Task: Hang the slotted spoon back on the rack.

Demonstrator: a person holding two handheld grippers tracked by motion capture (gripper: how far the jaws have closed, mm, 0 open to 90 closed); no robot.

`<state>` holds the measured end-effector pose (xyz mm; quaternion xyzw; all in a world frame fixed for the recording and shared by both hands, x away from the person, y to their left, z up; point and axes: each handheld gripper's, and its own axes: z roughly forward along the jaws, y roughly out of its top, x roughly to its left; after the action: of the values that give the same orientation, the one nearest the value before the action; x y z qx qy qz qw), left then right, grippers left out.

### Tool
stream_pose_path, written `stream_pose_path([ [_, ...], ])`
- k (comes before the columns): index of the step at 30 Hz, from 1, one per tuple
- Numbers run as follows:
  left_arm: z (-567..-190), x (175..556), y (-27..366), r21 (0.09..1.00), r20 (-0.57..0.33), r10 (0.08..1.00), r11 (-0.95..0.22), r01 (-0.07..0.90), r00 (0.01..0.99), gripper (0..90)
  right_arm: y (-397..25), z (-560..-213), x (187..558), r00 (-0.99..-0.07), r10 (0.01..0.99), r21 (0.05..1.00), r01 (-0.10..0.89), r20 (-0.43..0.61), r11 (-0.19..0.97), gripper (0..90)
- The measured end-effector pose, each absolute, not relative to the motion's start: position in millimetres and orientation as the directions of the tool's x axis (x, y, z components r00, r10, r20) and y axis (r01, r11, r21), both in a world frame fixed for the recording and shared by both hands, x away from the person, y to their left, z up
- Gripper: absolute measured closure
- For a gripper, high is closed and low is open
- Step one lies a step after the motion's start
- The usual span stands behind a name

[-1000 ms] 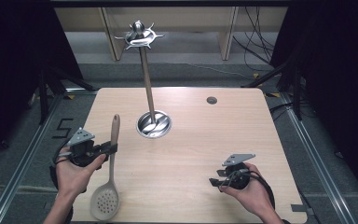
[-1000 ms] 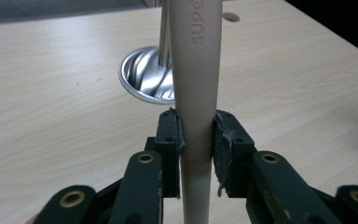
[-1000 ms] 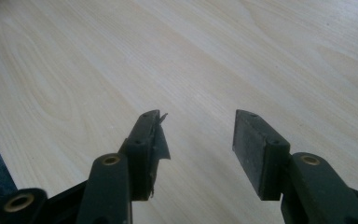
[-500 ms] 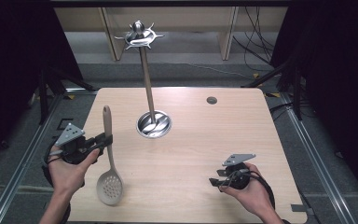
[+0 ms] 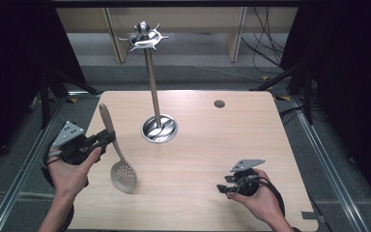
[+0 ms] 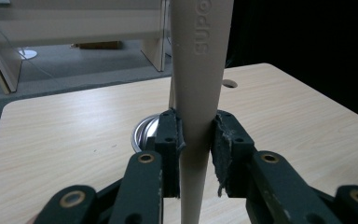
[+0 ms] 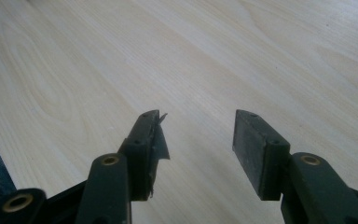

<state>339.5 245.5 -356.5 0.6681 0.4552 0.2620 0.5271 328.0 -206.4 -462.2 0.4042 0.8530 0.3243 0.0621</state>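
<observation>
While the left gripper (image 5: pixel 107 138) clamps the slotted spoon (image 5: pixel 117 155) mid-handle near the tabletop's (image 5: pixel 212 145) left edge, its head hangs down, possibly touching wood, probably bound for the hook stand (image 5: pixel 150 72). Right gripper (image 5: pixel 223 188) rests with jaws apart, empty.

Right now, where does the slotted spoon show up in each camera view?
High view: slotted spoon at left, handle in the left gripper.
Left gripper view: handle upright at centre, clamped.
Right gripper view: bare table.
Shared landmark: the stand's round metal base.
</observation>
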Motion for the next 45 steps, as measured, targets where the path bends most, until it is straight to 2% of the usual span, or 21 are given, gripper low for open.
stream_pose_path([
  [11,-347.1,338.0,244.2,0.967,-0.112,0.888,-0.006,0.256,0.445,72.5,-206.6,-464.1,329.5,-0.671,0.730,0.606,0.635,0.127,0.479,51.9],
  [14,-343.9,338.0,244.1,0.969,-0.111,0.889,-0.003,0.247,0.445,72.5,-205.9,-462.6,328.3,-0.673,0.722,0.604,0.645,0.159,0.469,51.9],
  [45,-319.9,343.2,235.9,0.985,-0.080,0.879,-0.002,0.172,0.470,72.5,-206.5,-463.2,328.2,-0.658,0.737,0.621,0.645,0.156,0.445,51.6],
])
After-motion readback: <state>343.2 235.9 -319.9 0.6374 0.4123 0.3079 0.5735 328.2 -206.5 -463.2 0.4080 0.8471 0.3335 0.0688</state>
